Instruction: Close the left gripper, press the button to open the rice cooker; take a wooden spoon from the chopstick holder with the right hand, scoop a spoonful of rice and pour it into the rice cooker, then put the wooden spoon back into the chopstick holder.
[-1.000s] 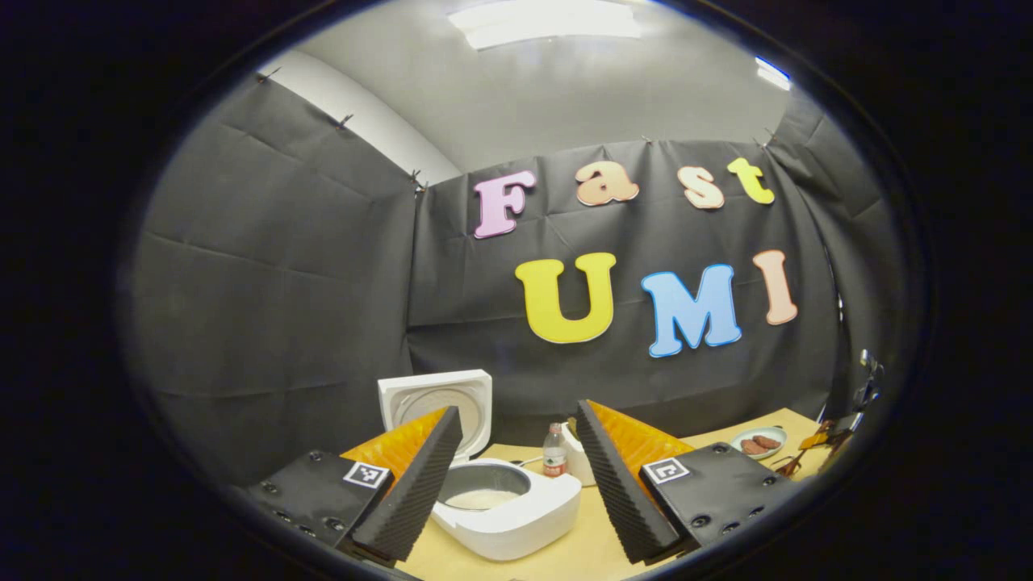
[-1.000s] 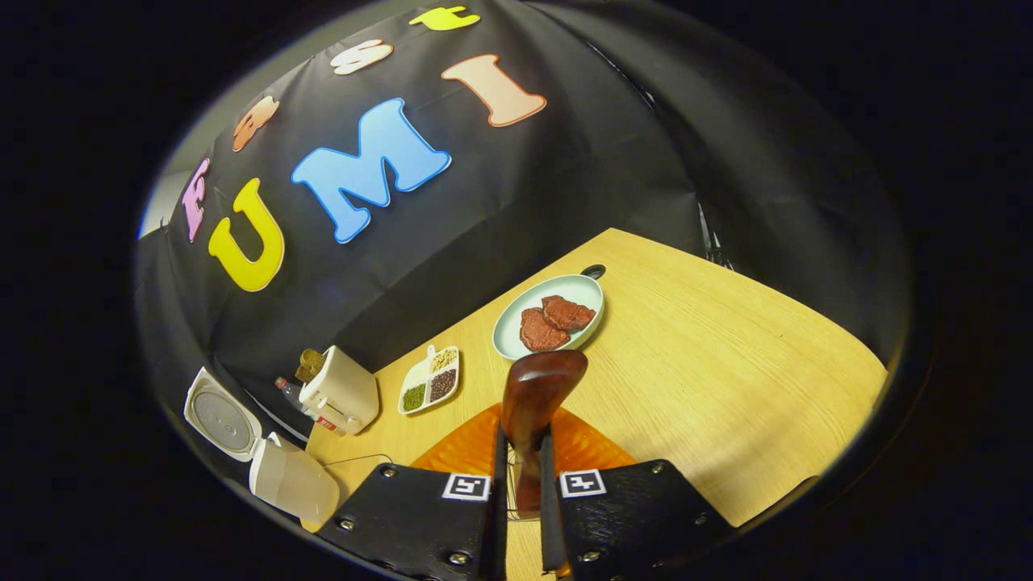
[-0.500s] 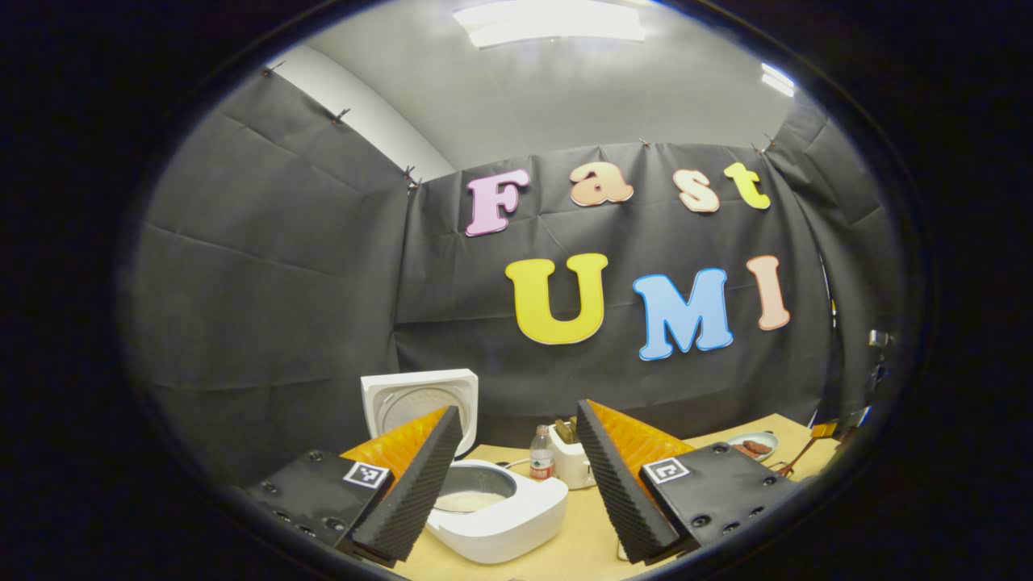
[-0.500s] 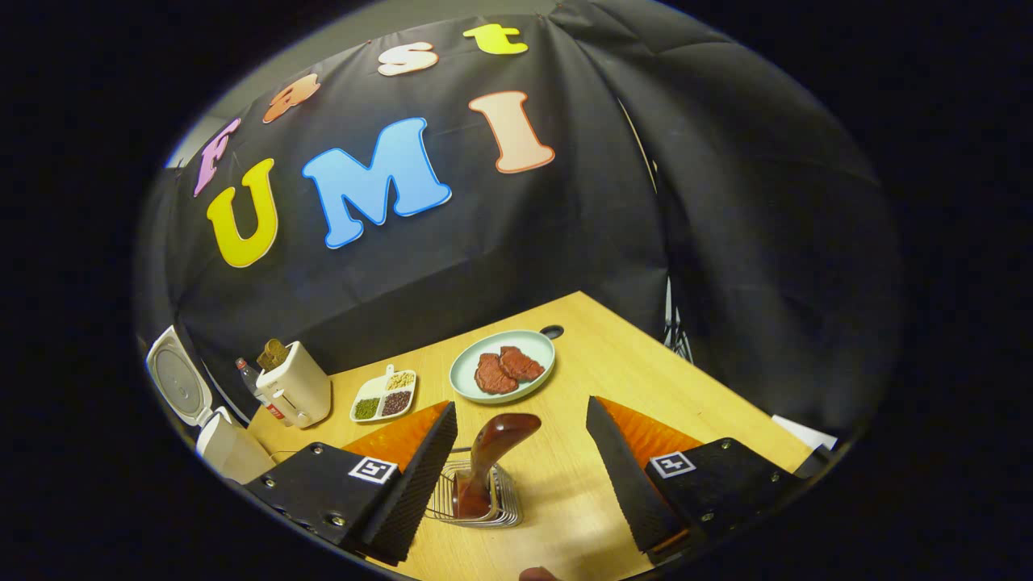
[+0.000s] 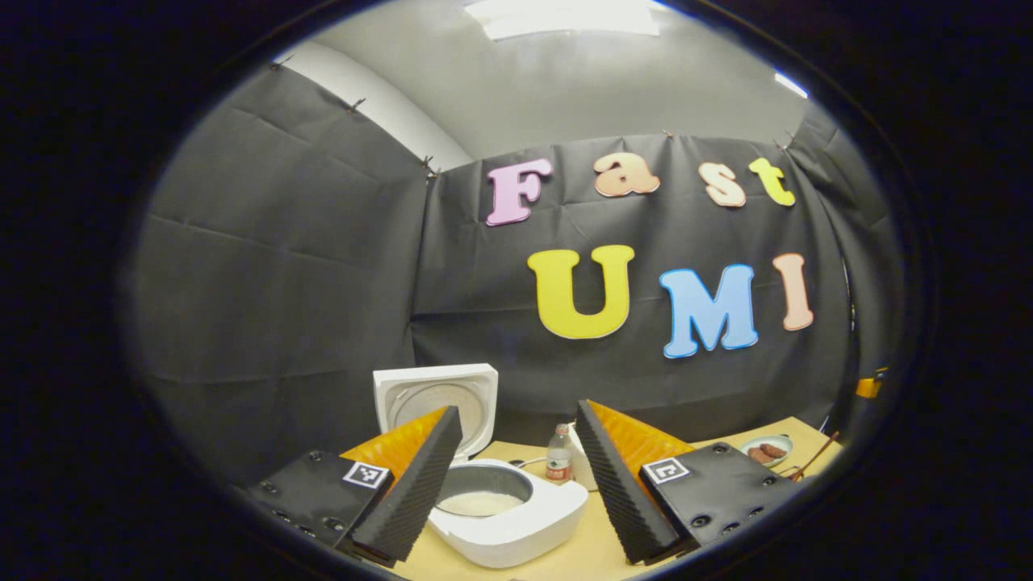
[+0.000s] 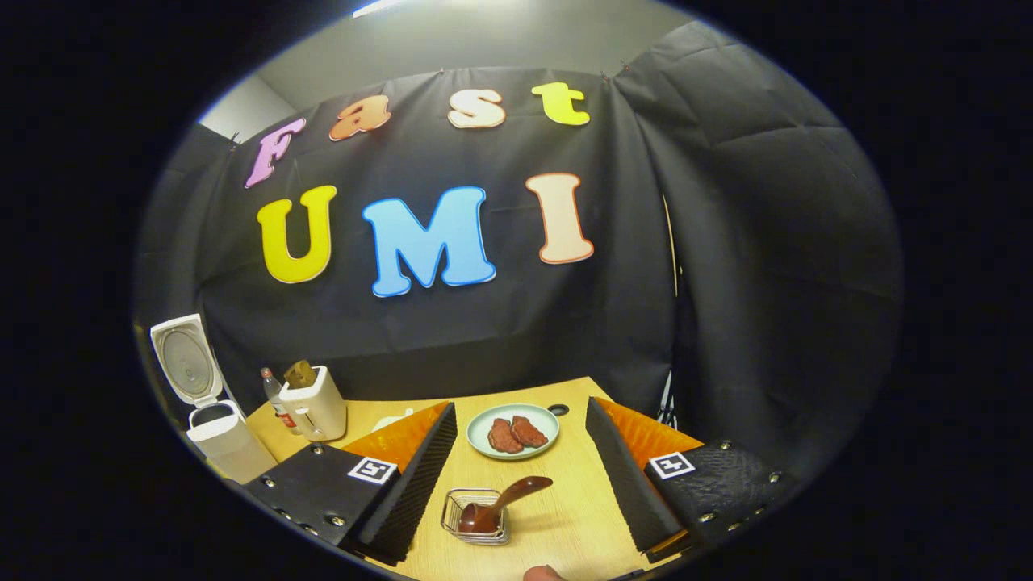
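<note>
Wooden spoon (image 6: 504, 502) rests in chopstick holder (image 6: 474, 517); right claw (image 6: 520, 484) open.

White rice cooker (image 5: 516, 516) lid up; wooden spoon (image 6: 504, 502) leaning in wire chopstick holder (image 6: 476, 516).

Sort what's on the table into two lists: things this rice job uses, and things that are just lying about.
Job things:
- rice cooker, lid up, rice in the pot
- wooden spoon, leaning in the holder
- chopstick holder, a wire basket
- left gripper and right gripper, both open

Lying about:
- toaster
- water bottle
- plate of meat
</note>
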A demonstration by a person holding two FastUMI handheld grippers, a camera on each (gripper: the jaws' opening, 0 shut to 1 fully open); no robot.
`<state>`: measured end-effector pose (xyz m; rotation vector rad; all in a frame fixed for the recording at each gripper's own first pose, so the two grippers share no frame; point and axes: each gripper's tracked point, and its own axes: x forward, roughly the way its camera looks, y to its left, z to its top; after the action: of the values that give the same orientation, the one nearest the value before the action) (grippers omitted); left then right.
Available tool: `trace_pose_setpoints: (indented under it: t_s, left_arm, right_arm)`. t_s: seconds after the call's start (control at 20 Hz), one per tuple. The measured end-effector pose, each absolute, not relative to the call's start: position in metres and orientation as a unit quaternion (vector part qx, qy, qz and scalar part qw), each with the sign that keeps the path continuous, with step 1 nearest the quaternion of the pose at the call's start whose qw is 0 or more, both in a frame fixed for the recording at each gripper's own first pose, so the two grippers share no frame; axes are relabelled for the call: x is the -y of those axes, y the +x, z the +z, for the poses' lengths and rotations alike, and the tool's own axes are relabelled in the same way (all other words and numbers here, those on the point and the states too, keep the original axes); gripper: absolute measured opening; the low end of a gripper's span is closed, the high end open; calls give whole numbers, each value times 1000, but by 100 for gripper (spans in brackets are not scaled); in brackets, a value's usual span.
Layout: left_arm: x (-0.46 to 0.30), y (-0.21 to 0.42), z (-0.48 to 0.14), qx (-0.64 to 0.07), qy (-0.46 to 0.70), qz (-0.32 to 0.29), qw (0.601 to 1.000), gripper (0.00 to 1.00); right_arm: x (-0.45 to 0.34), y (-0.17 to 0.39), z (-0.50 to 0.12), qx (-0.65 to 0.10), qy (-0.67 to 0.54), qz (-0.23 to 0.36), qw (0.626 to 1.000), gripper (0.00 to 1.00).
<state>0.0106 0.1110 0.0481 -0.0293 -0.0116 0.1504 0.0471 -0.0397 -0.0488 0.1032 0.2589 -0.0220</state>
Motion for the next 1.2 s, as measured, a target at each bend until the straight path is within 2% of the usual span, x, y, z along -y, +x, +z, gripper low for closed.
trace_pose_setpoints:
  t_s: [0.5, 1.2]
  left_arm:
    - [-165, 89, 62, 2, -37, 107, 994, 99]
    - [-248, 216, 52, -30, -7, 149, 988, 98]
  right_arm:
    - [12, 24, 12, -72, 37, -7, 997, 98]
    - [-19, 5, 13, -63, -1, -33, 997, 98]
